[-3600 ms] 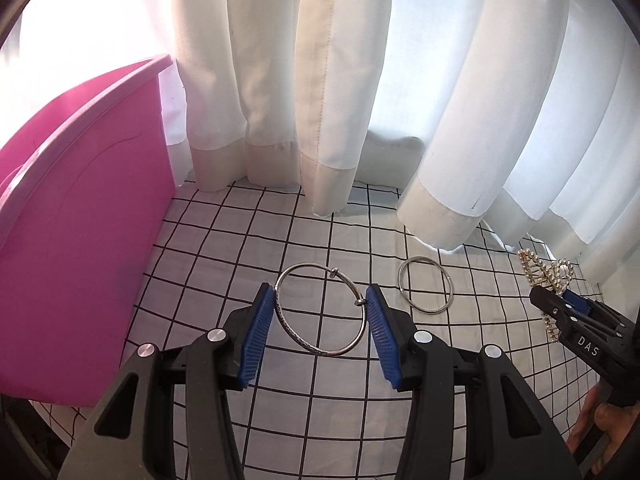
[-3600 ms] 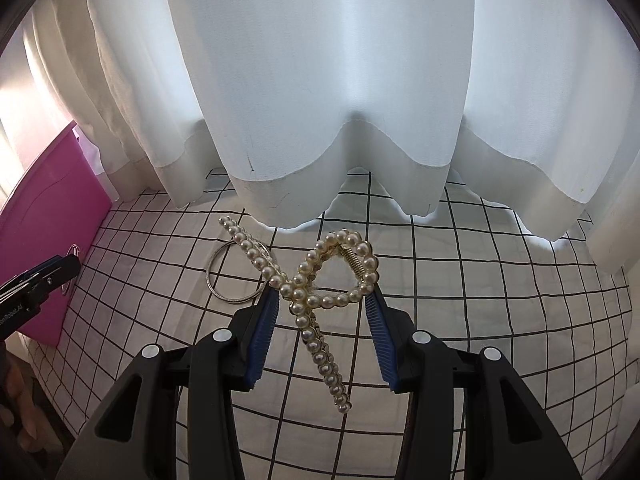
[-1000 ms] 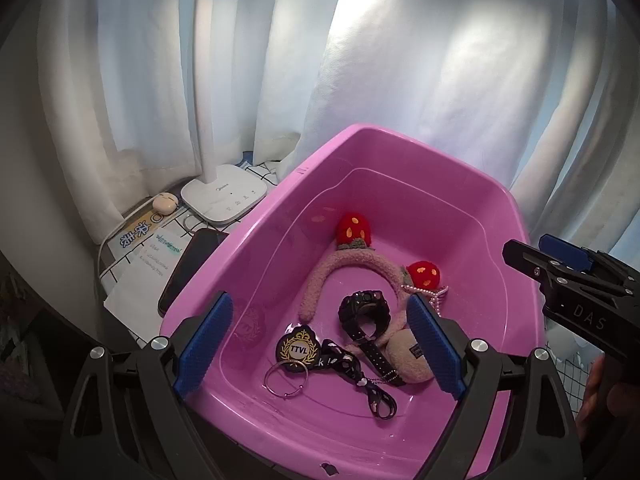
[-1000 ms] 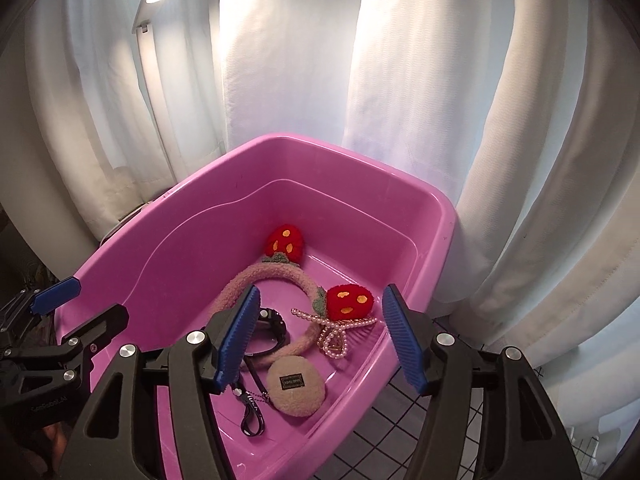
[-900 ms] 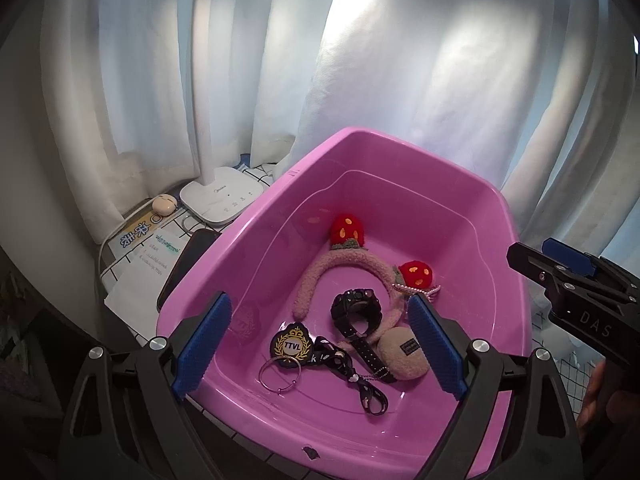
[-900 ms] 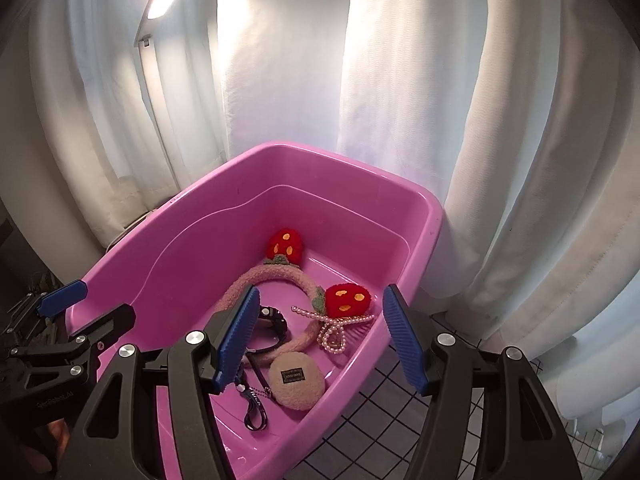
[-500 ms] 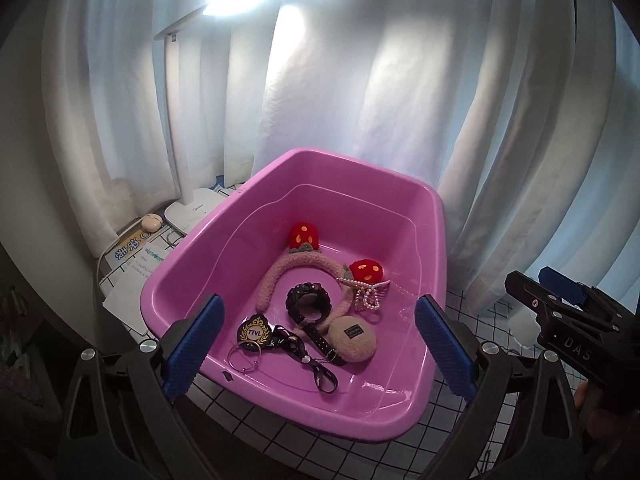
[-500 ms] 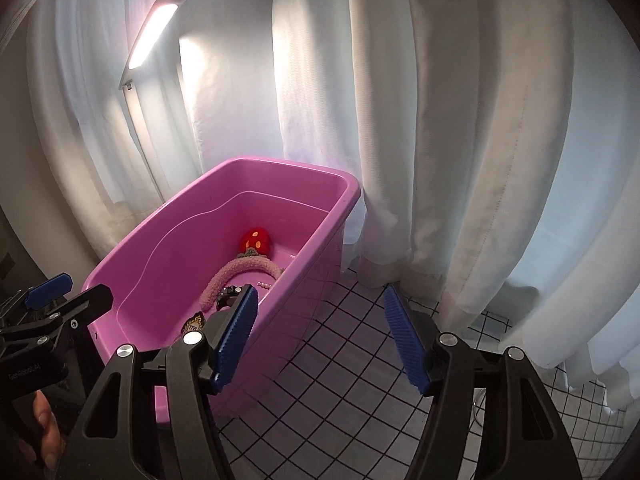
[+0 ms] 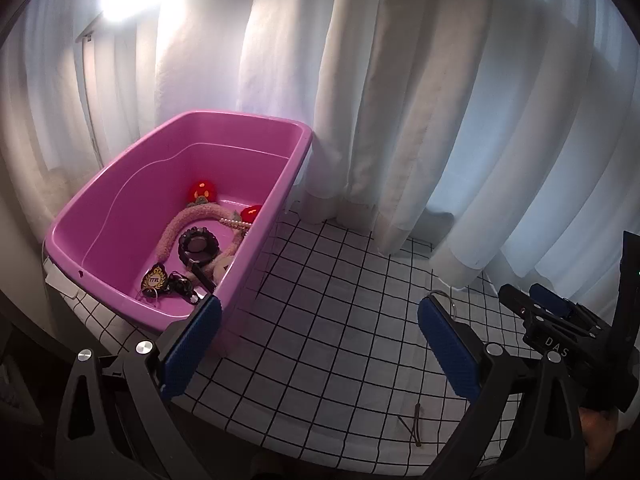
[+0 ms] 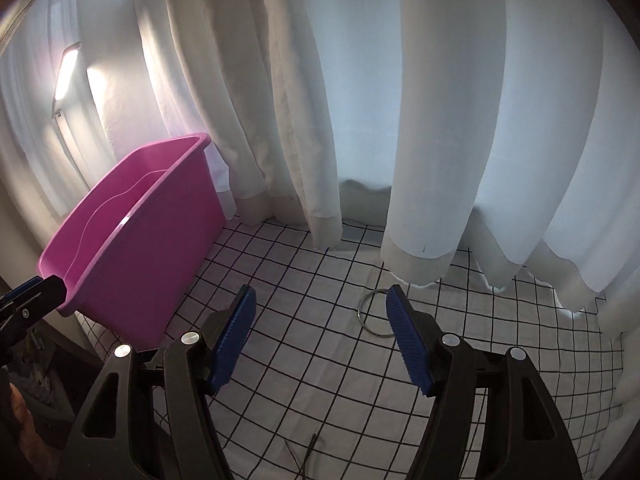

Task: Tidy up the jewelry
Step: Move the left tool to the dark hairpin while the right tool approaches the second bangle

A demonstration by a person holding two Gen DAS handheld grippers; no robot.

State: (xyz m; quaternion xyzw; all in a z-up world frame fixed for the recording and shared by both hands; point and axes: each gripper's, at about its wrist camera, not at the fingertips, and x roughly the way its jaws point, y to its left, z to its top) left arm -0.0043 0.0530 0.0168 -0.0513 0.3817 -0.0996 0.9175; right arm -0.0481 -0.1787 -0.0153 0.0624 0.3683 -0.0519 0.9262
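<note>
A pink tub point(image 9: 132, 168) stands at the left on the checked cloth, also in the right wrist view point(image 10: 132, 236). In it lie a pink strawberry headband point(image 9: 188, 220), a pearl clip point(image 9: 236, 225), a black watch point(image 9: 198, 246) and a badge keyring point(image 9: 154, 280). A silver ring point(image 10: 370, 310) lies on the cloth; the left wrist view shows part of it point(image 9: 442, 294). My left gripper point(image 9: 318, 344) is open and empty above the cloth. My right gripper point(image 10: 320, 336) is open and empty, just short of the ring.
White curtains point(image 10: 360, 120) hang close behind the cloth. A lit lamp point(image 10: 66, 76) stands behind the tub. A thin brown hair pin point(image 9: 416, 424) lies near the cloth's front edge. The right gripper's body point(image 9: 560, 328) shows at the right of the left wrist view.
Both grippers have pulled back from over the tub and swung right toward the checked cloth. The silver ring has come into view. Both stay open and empty.
</note>
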